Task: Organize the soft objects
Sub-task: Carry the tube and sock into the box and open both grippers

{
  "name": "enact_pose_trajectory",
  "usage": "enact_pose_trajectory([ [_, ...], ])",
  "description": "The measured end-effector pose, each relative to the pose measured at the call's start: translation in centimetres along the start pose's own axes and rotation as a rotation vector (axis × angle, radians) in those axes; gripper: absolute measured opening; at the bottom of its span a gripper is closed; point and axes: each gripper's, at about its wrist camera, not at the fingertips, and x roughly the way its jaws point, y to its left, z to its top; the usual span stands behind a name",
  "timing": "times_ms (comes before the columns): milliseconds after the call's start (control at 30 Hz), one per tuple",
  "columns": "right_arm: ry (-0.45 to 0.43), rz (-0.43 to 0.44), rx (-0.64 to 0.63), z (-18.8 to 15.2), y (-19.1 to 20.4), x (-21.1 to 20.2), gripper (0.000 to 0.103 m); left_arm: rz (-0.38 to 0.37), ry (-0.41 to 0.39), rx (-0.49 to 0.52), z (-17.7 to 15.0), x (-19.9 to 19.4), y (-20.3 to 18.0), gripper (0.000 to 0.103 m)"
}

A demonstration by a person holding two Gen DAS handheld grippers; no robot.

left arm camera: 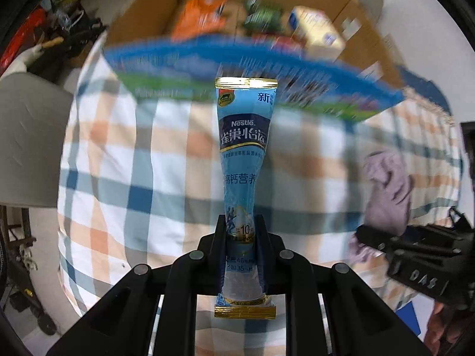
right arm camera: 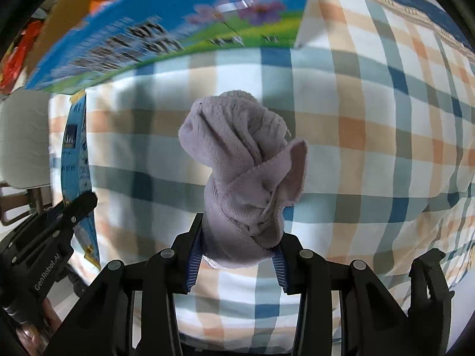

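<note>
My left gripper [left arm camera: 241, 222] is shut on a long light-blue Nestle sachet [left arm camera: 244, 136], held above the plaid cloth; the sachet also shows at the left of the right wrist view [right arm camera: 75, 160]. My right gripper [right arm camera: 237, 225] is shut on a crumpled lilac cloth [right arm camera: 240, 160], held above the plaid cloth; this cloth also shows at the right of the left wrist view [left arm camera: 386, 187], with the right gripper [left arm camera: 415, 261] below it.
A checked orange, blue and white tablecloth [left arm camera: 148, 154] covers the surface. A blue and green flat box [left arm camera: 207, 68] lies ahead, also seen in the right wrist view [right arm camera: 154, 29]. Behind it an open cardboard box [left arm camera: 142, 12] holds several packets. A grey chair [left arm camera: 26, 136] is at left.
</note>
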Motion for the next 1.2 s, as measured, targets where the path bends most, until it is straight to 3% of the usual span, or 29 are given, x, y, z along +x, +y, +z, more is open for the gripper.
enact_pose_trajectory([
  [133, -0.044, 0.041, -0.035, 0.0, 0.1, -4.5, 0.043, -0.054, -0.051, 0.013, 2.2, -3.7, -0.4, 0.014],
  [300, -0.121, 0.066, -0.083, 2.2, 0.2, -10.4, 0.043, -0.069, -0.105, 0.051, 8.0, -8.2, -0.7, 0.014],
  [400, -0.163, 0.036, -0.105, 6.5, 2.8, -12.3, 0.043, -0.049, -0.116, 0.071, 11.0, -8.7, -0.2, 0.014],
  [500, -0.164, 0.009, -0.117, 9.7, 3.0, -13.6, 0.043, -0.042, -0.080, 0.073, 14.9, -7.9, 0.2, 0.014],
  [700, -0.087, -0.060, -0.116, 16.6, 3.6, -12.4, 0.043, 0.003, 0.036, 0.083, 20.1, -3.8, 1.0, 0.014],
  [867, 0.013, -0.095, -0.093, 21.1, 3.6, -8.5, 0.043, 0.040, 0.126, 0.091, 22.2, -0.1, 1.3, 0.014],
  [1200, 0.126, -0.149, -0.087, 24.7, 2.8, -2.5, 0.043, 0.067, 0.216, 0.099, 22.7, 3.9, 1.3, 0.014],
])
